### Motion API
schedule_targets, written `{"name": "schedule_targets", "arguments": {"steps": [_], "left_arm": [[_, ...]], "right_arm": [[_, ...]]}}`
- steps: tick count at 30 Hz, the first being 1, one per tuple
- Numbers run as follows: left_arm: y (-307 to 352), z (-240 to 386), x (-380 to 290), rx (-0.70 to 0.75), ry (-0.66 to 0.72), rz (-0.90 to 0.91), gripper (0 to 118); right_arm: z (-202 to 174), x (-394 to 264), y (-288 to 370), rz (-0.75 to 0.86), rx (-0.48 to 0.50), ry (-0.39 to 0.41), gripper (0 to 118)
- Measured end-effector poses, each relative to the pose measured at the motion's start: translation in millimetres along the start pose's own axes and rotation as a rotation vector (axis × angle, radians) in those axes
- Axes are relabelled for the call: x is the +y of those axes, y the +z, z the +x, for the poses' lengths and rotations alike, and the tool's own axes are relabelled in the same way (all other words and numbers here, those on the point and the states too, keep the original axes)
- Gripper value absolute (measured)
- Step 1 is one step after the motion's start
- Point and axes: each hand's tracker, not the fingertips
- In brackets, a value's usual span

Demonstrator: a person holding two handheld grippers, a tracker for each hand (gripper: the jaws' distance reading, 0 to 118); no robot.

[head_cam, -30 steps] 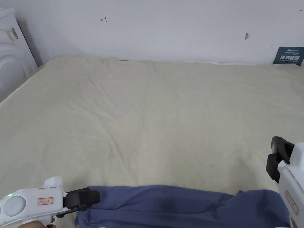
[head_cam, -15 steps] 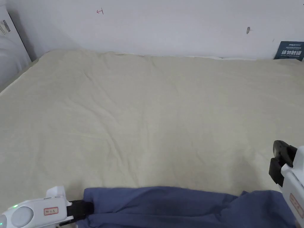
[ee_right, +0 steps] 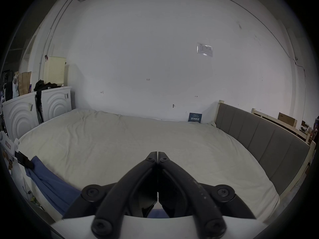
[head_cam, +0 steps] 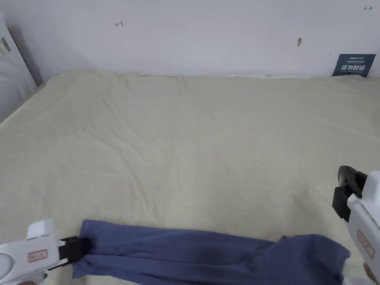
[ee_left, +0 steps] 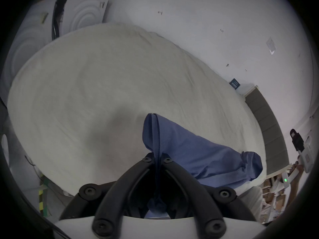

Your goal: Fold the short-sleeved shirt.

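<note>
**Shirt bunched along the near bed edge; left gripper clamped on its end**

1. Work surface. A bed [head_cam: 193, 148] with a wrinkled cream cover stands against a white wall [head_cam: 207, 33]. A grey padded headboard [ee_right: 262, 139] closes its right end. White appliances [ee_right: 34, 111] with ringed front panels stand at its left end. A small dark blue sign [head_cam: 353, 65] leans at the wall beside the bed's far right corner.

2. Task item. The blue short-sleeved shirt [head_cam: 193, 256] lies along the near edge of the bed as a long, gathered band. Its right end forms a loose heap. The garment is not spread flat; sleeves and collar cannot be told apart in the folds.

3. Left gripper [ee_left: 156, 158]. Both jaws are pressed together on the left end of the shirt. In the left gripper view a thin fold of blue cloth runs between the tips and back into the throat of the jaws. In the head view the gripper sits low at the bed's near left edge, with the cloth drawn taut from its tips toward the right.

4. Right gripper [ee_right: 157, 154]. The jaws are pressed together tip to tip with no cloth between the tips. In the head view the gripper stands at the right side, above the heaped end of the shirt and apart from it, its jaws pointing toward the wall.
</note>
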Motion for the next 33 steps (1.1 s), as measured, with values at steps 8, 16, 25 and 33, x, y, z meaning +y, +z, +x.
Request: {"name": "schedule_targets", "arguments": {"steps": [8, 16, 25, 33], "left_arm": [[33, 22, 1, 0.068, -0.015, 0.013, 6], [17, 137, -6, -0.076, -0.143, -0.085, 6], [-61, 228, -38, -0.164, -0.216, -0.241, 6], [-109, 258, -69, -0.108, -0.231, -0.327, 71]], "right_arm": [[14, -2, 11, 0.02, 0.013, -0.013, 2], [29, -4, 22, 0.034, 0.004, -0.038, 2], [49, -11, 36, 0.031, -0.027, -0.052, 2], [62, -16, 40, 0.021, -0.053, -0.055, 2]]}}
